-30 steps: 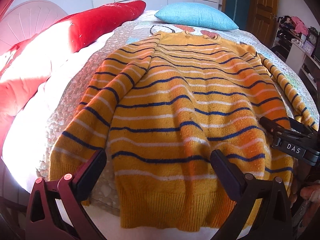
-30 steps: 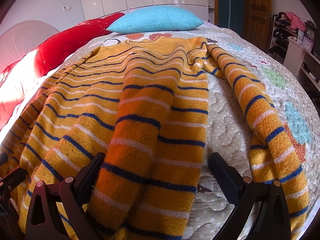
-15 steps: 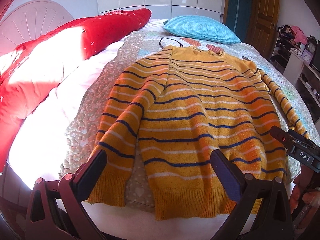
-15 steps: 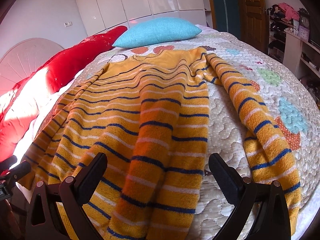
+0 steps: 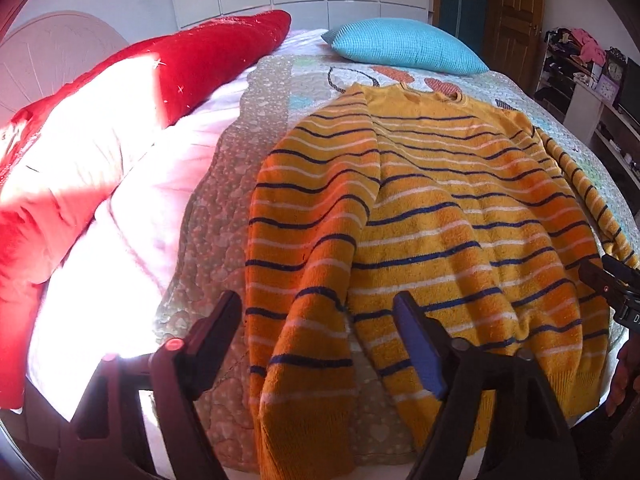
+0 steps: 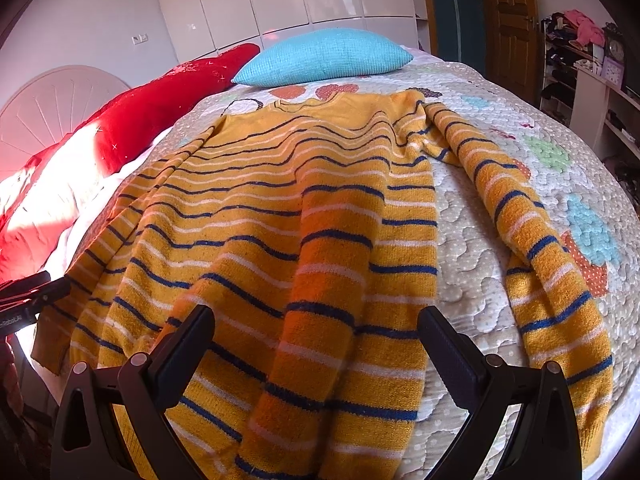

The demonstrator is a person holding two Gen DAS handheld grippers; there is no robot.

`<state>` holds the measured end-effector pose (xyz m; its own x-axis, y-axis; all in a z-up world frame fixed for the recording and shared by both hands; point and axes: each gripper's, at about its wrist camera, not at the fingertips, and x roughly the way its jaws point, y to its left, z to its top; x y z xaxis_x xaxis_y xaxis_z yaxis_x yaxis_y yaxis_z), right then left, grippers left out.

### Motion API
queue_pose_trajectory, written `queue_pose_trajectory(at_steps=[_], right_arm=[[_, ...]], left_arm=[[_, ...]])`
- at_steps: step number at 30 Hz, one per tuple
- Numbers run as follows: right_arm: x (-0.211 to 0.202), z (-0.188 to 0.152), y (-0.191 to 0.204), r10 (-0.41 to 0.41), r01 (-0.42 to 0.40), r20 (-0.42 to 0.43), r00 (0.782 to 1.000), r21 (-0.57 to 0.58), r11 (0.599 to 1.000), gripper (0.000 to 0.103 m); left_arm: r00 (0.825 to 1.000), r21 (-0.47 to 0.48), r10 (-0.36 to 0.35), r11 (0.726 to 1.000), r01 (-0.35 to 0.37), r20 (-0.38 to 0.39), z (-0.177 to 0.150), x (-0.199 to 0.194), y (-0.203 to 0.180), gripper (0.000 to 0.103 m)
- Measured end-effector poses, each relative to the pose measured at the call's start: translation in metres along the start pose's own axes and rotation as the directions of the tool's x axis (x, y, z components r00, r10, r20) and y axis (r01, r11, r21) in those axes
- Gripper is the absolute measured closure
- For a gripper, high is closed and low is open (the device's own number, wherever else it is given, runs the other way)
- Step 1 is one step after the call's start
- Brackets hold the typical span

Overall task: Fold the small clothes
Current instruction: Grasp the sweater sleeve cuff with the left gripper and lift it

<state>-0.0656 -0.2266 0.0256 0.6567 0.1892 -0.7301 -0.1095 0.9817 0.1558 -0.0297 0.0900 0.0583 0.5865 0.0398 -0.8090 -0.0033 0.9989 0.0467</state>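
The sweater (image 5: 440, 208) is mustard yellow with thin navy and white stripes across body and sleeves. The quilt (image 6: 472, 216) is pale beige, dotted, with turquoise, green and orange patches. One pillow (image 6: 324, 56) is turquoise with a waffle weave; the long cushion (image 5: 224, 52) is bright red with small sparkles. Both claws are black: left (image 5: 320, 328), right (image 6: 316, 336).

The sweater (image 6: 304, 240) hem runs off the bottom edge in the right wrist view, behind the claw fingers (image 6: 452, 352).
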Motion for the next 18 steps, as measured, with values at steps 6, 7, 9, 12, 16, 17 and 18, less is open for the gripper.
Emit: queue_pose_trajectory(at_steps=[6, 7, 9, 12, 16, 17, 18], right_arm=[[-0.002, -0.002, 0.006, -0.026, 0.026, -0.008, 1.0, -0.055, 0.998, 0.003], [-0.003, -0.002, 0.006, -0.033, 0.032, -0.01, 0.999, -0.062, 0.998, 0.005], [-0.003, -0.001, 0.005, -0.037, 0.036, -0.017, 0.999, -0.068, 0.997, 0.007], [-0.003, -0.001, 0.002, -0.046, 0.044, -0.019, 0.999, -0.063, 0.997, 0.007], [0.003, -0.002, 0.005, -0.055, 0.054, -0.027, 0.998, -0.061, 0.997, 0.007], [0.004, -0.002, 0.006, -0.053, 0.051, -0.034, 0.998, -0.062, 0.997, 0.007], [0.006, -0.002, 0.007, -0.054, 0.051, -0.037, 0.998, -0.065, 0.997, 0.007]], left_arm=[[0.999, -0.079, -0.024, 0.997, 0.021, -0.036, 0.001, 0.018, 0.019, 0.096], [1.0, -0.097, -0.003, 0.995, 0.001, -0.021, 0.004, 0.014, 0.026, 0.096], [0.999, -0.145, 0.052, 0.988, -0.05, 0.006, 0.011, 0.009, 0.047, 0.096], [0.988, -0.247, 0.157, 0.958, -0.149, 0.012, 0.025, 0.008, 0.094, 0.096], [0.96, -0.347, 0.279, 0.898, -0.27, -0.026, 0.038, 0.02, 0.152, 0.096], [0.959, -0.358, 0.28, 0.892, -0.274, -0.037, 0.04, 0.023, 0.16, 0.095], [0.961, -0.37, 0.272, 0.889, -0.269, -0.045, 0.04, 0.024, 0.165, 0.094]])
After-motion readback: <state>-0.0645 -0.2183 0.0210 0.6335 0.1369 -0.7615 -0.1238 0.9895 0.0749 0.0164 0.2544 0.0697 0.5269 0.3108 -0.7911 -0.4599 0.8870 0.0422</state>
